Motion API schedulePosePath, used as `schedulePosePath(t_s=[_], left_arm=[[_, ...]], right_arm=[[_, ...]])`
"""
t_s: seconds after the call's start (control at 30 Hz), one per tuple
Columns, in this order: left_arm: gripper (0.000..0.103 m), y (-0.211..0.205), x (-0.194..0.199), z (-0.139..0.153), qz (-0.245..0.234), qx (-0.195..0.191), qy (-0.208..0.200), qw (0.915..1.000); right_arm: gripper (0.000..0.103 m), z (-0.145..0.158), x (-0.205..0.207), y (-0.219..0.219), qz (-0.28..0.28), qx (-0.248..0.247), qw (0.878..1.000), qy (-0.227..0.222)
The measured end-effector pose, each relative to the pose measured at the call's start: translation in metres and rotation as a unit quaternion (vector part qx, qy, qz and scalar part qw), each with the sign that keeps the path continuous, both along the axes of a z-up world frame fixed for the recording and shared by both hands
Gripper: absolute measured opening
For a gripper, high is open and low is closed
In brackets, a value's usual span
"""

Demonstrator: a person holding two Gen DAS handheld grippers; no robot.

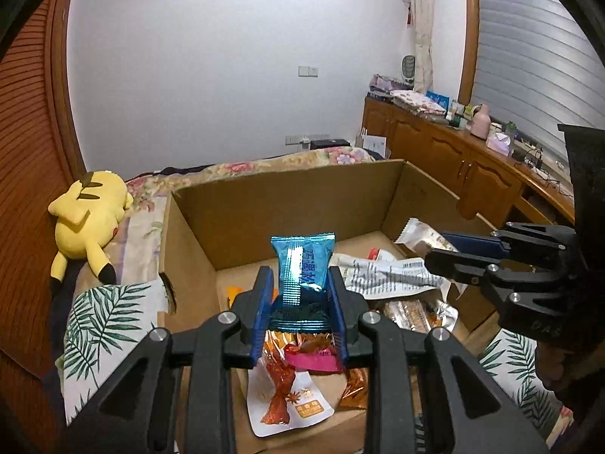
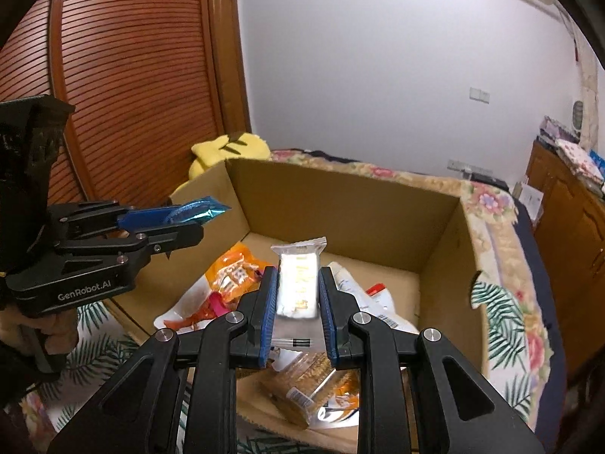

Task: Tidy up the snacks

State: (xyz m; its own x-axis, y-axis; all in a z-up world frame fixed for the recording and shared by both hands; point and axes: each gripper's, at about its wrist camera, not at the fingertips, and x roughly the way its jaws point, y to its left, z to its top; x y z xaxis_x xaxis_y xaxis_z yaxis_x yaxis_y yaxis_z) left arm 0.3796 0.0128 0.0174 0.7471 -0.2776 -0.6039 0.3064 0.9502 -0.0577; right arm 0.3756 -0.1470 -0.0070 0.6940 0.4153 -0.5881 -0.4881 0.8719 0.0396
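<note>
Cardboard box (image 1: 287, 204) lies below both grippers, so the left gripper (image 1: 300, 295), clamping a blue packet (image 1: 302, 261), and the right gripper (image 2: 297, 295), clamping a white packet (image 2: 298, 283), should lower before releasing.

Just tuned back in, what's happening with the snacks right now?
A person is working two handheld grippers over an open cardboard box set on a bed. The left gripper is clamped on a blue foil packet, and the right gripper is clamped on a white wrapped snack. Both packets are held above the box, where several other snack packets already lie loose on the bottom.
</note>
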Motion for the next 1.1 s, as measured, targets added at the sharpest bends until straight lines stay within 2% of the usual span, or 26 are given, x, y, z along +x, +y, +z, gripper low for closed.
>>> schedulePosePath(t_s=[0.33,0.57,0.63,0.8,1.1], left_arm=[[0.027,-0.008,0.004,-0.005,0.003,0.010,0.014,0.9998],[0.041,-0.006,0.000,-0.005,0.016,0.013,0.018,0.9996],[0.042,-0.004,-0.005,-0.003,0.021,0.012,0.015,0.9996],[0.046,-0.003,-0.037,0.012,0.025,0.011,-0.001,0.9996],[0.052,-0.001,-0.114,0.043,0.048,0.025,-0.044,0.9976]], right_arm=[[0.020,-0.012,0.009,-0.001,0.002,0.000,1.000,0.026],[0.024,-0.013,0.008,-0.003,0.001,0.006,0.999,0.037],[0.031,-0.010,0.006,-0.005,-0.006,0.009,0.999,0.038],[0.031,0.003,-0.014,-0.007,-0.011,0.017,0.999,0.030],[0.037,0.029,-0.085,-0.017,-0.033,0.027,0.999,-0.001]])
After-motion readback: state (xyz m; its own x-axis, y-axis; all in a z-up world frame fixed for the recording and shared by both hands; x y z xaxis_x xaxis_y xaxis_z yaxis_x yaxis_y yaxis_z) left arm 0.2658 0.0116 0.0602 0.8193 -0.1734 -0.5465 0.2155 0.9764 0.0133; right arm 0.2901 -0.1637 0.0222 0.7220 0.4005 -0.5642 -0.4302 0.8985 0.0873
